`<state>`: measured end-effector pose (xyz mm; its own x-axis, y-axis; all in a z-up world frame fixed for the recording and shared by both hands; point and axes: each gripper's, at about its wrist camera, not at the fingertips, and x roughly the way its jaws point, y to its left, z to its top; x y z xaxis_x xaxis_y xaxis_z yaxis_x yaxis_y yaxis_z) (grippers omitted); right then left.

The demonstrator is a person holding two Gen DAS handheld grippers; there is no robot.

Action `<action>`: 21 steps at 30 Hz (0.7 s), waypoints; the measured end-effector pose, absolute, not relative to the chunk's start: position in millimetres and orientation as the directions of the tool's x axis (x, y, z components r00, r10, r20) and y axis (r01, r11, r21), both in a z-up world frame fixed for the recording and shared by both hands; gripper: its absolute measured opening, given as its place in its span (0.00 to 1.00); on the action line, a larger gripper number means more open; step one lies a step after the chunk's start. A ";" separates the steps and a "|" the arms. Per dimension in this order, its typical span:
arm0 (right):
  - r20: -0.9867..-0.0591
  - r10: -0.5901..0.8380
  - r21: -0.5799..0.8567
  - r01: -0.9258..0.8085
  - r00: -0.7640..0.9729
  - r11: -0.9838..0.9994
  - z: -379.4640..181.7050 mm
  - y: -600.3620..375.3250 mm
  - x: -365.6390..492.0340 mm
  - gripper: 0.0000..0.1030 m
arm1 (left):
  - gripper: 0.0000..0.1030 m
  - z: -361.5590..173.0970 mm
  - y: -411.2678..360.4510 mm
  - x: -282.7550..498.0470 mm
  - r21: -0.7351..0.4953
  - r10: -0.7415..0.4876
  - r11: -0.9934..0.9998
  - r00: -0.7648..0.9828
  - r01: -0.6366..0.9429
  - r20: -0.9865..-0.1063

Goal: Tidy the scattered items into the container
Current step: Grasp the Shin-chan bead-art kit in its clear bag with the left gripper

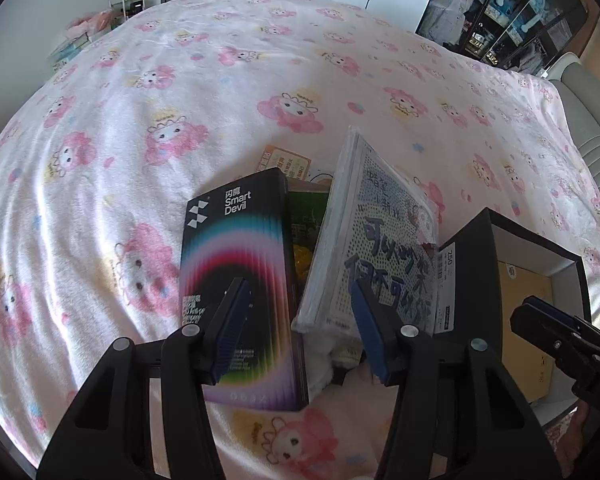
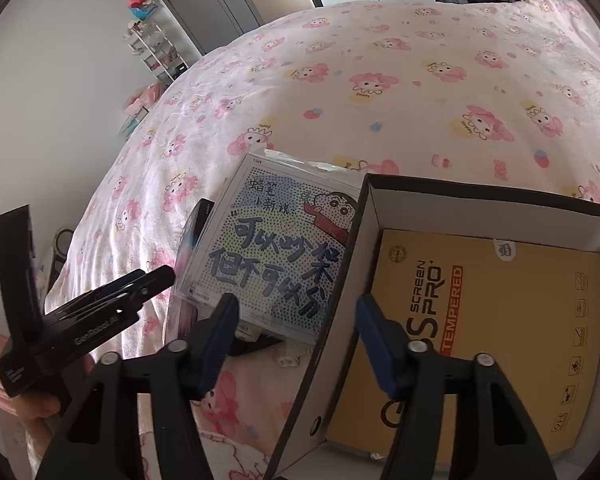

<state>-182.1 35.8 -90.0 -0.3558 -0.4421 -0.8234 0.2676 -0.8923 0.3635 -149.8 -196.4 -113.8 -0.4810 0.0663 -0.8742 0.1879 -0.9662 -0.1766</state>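
Observation:
A black "Smart Devil" box point(image 1: 240, 256) lies on the pink bedspread. A plastic-wrapped cartoon pack point(image 1: 380, 236) leans against its right side. My left gripper point(image 1: 300, 324) hovers open over both, one finger in front of each, pressing on neither. The container is a black box with white inner walls point(image 2: 480, 196), and a yellow screen-protector box point(image 2: 500, 320) lies flat in it. My right gripper point(image 2: 296, 320) straddles the container's left wall, jaws apart, with no pad pressing on the wall. The cartoon pack point(image 2: 276, 256) lies just left of that wall.
An orange card point(image 1: 286, 160), a green packet point(image 1: 308, 208) and something yellow point(image 1: 302, 260) lie behind and between the two items. White fluff point(image 1: 320, 368) lies under the pack. A shelf rack point(image 2: 156, 48) stands past the bed's far left edge. A hand point(image 2: 32, 404) holds the left tool.

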 end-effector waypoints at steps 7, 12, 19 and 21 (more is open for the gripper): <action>-0.816 -0.444 0.364 0.268 -0.370 -0.892 -98.0 33.5 -175.3 0.28 | 0.58 -141.3 -196.5 -172.5 -0.223 0.123 -0.954 -0.416 0.201 -0.901; -0.821 -0.449 0.386 0.235 -0.353 -0.892 -108.4 46.8 -173.1 0.28 | 0.57 -137.6 -193.0 -175.6 -0.223 0.134 -0.958 -0.408 0.180 -0.903; -0.808 -0.471 0.416 0.224 -0.353 -0.881 -108.4 55.2 -160.9 0.28 | 0.48 -124.7 -174.2 -171.5 -0.227 0.170 -0.969 -0.394 0.102 -0.903; -0.804 -0.474 0.421 0.219 -0.359 -0.880 -106.3 57.3 -157.6 0.28 | 0.48 -128.6 -176.8 -175.6 -0.229 0.167 -0.965 -0.377 0.126 -0.911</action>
